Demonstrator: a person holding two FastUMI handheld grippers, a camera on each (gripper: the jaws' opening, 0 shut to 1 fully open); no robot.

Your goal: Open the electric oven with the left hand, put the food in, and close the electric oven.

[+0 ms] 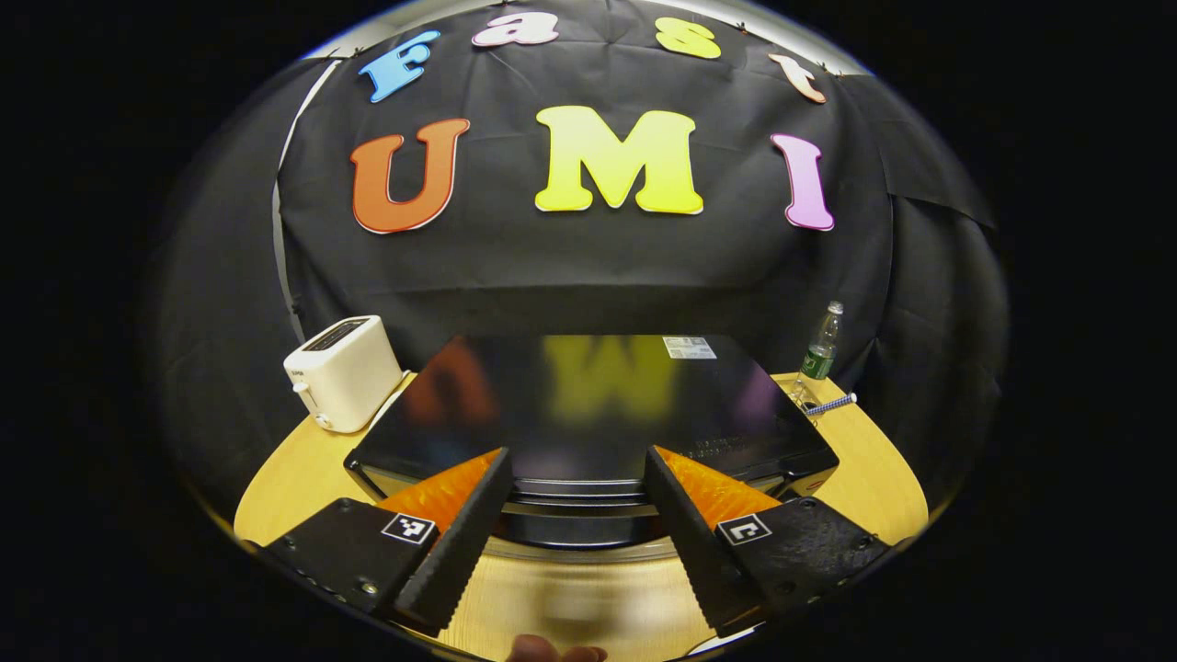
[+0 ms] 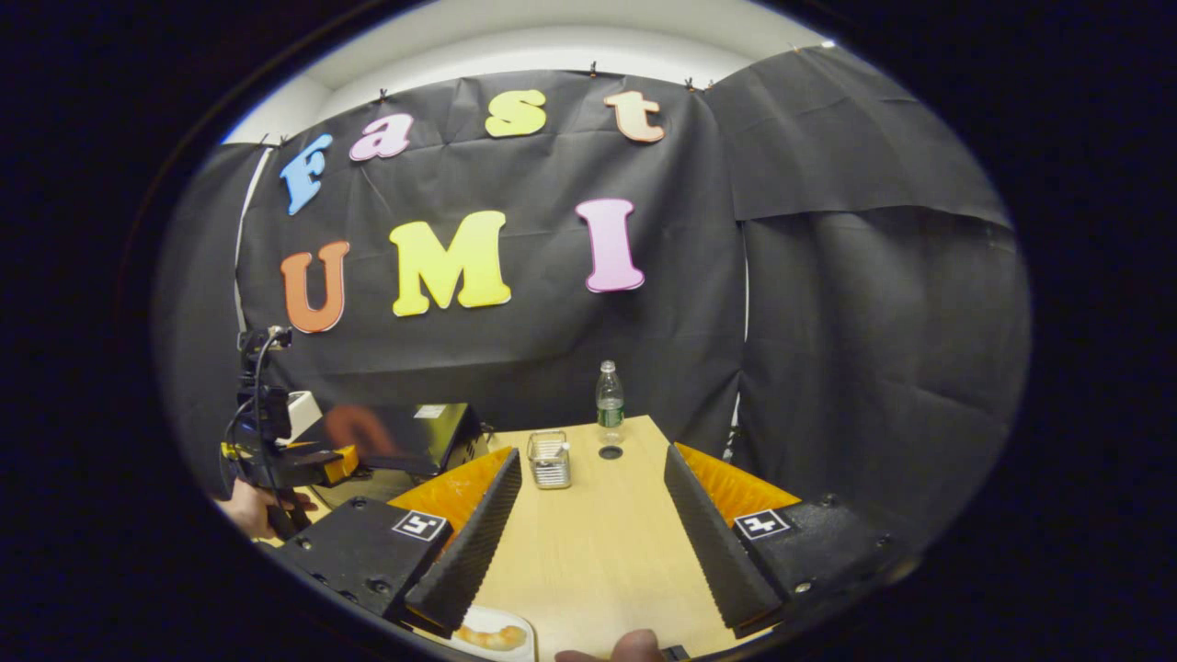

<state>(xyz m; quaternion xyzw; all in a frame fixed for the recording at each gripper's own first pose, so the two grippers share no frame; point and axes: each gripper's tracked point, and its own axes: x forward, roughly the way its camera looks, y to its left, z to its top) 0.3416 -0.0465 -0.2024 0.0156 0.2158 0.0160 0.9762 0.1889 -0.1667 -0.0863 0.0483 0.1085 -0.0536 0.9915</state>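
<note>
Left gripper view: left gripper (image 1: 575,515), jaws apart and empty, faces the glossy black electric oven (image 1: 588,414) on the wooden counter (image 1: 874,469). Right gripper (image 2: 588,524), jaws apart, hangs above the pale pastry (image 2: 492,636). Risk: jaws slipping off the glossy door.

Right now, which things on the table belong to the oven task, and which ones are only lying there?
For the job:
- electric oven, black, in front of the open left gripper
- food on a white plate, near the open right gripper

Lying about:
- white toaster
- water bottle
- small metal basket
- striped stick
</note>
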